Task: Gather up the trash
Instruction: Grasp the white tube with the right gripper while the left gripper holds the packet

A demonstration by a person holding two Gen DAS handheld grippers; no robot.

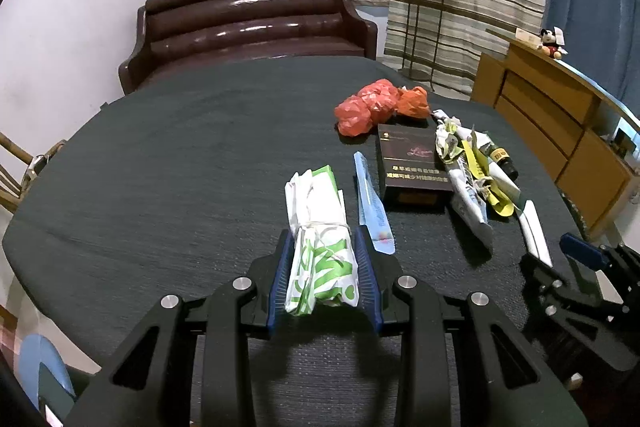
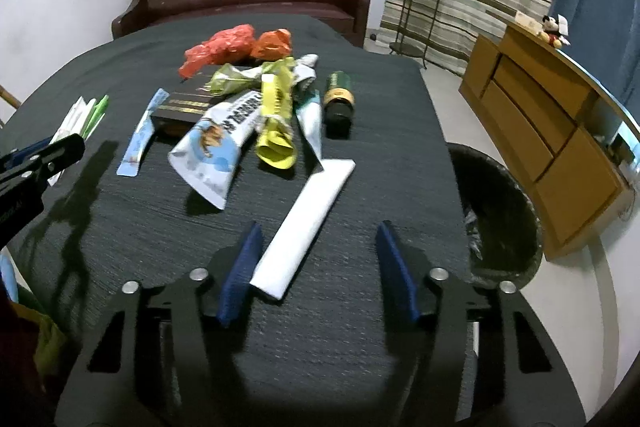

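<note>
Green-white wrapper (image 1: 320, 259) pinched in my left gripper (image 1: 324, 267): light, crushable, held mid-length. Right gripper (image 2: 316, 263) jaws apart, white packet (image 2: 304, 223) between them on table (image 2: 360, 99), unclamped. Thin, slippery; take across narrow width.

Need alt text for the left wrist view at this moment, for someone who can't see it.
The left gripper is shut on a white-and-green wrapper over a dark table. To the right lie a blue sachet, a dark box, a red plastic bag and crumpled packets; the right gripper enters at the edge.
</note>
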